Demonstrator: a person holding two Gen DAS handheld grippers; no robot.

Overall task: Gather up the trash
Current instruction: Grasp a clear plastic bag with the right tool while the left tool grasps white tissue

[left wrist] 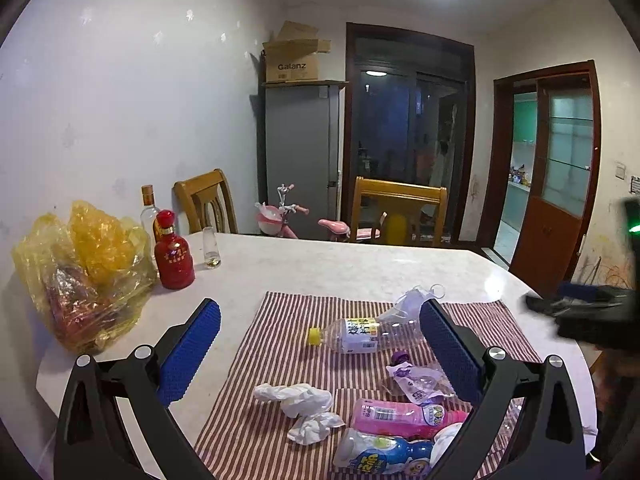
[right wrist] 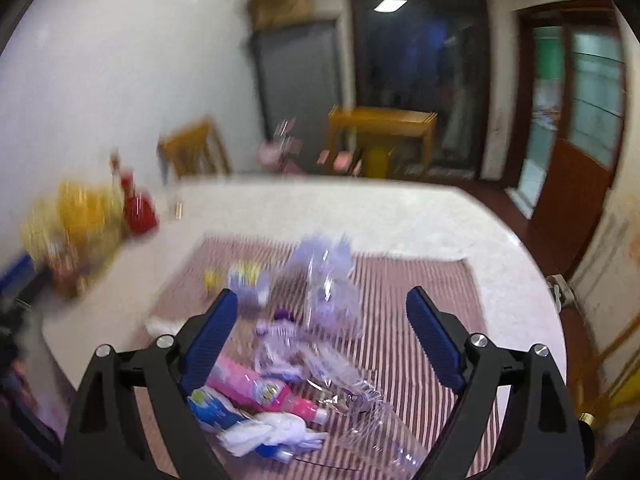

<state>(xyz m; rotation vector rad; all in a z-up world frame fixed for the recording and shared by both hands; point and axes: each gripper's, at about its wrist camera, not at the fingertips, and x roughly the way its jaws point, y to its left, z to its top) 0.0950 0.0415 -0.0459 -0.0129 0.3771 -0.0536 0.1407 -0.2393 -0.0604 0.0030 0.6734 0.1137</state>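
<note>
1. While the trash lay scattered on the red-and-white striped cloth mat (left wrist: 256,344), I held my left gripper (left wrist: 320,354) above it, jaws spread wide and empty.
2. The clear plastic bottle with a yellow cap (left wrist: 360,336) lay on its side between the fingers' line of sight, near crumpled white tissue (left wrist: 300,400).
3. My right gripper (right wrist: 320,338), likewise apart and empty, hovered over the pink plastic bottle (right wrist: 260,390), probably to choose a first pick.
</note>
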